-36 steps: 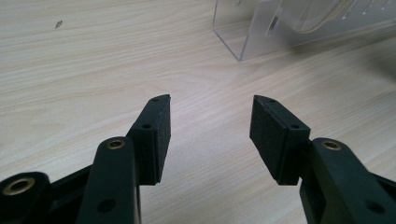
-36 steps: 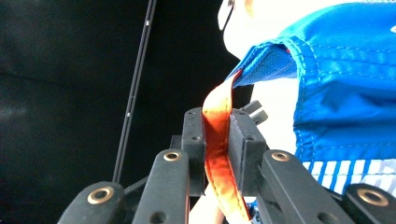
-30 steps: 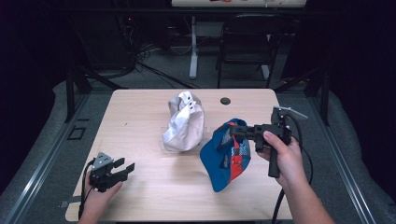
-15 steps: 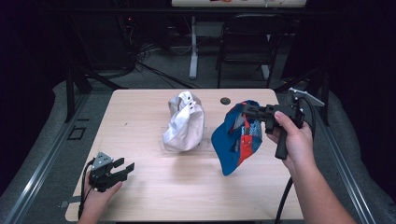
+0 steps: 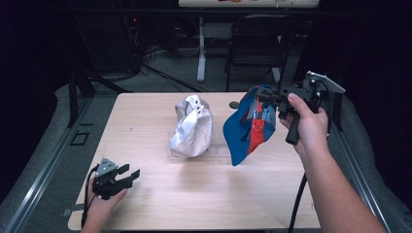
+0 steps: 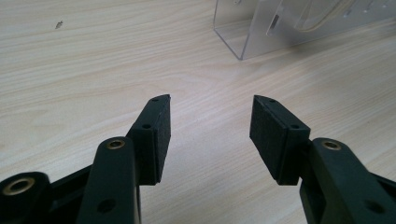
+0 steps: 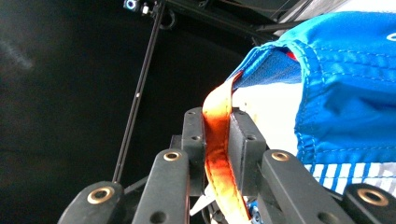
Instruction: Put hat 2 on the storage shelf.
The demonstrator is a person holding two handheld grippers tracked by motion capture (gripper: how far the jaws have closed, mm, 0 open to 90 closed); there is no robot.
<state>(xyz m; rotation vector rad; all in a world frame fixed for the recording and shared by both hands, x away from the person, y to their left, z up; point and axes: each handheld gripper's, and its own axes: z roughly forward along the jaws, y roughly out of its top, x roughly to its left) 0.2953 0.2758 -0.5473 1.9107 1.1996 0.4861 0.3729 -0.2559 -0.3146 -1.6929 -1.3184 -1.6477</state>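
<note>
A blue cap (image 5: 245, 127) with an orange strap (image 7: 217, 140) hangs in the air above the right side of the wooden table (image 5: 160, 204), clear of its surface. A second ago it lay lower, close over the tabletop; it has since been lifted up and back toward the table's far right corner. The right gripper (image 5: 272, 97) has its jaws closed tightly on the orange strap, and the cap dangles below. This looks like a carry under way, probably toward a spot for hanging or setting it down. A white cap (image 5: 192, 127) sits on a clear stand (image 6: 261, 28) at mid-table. The left gripper (image 5: 127, 175) rests at the near left edge, jaws partly open and empty.
</note>
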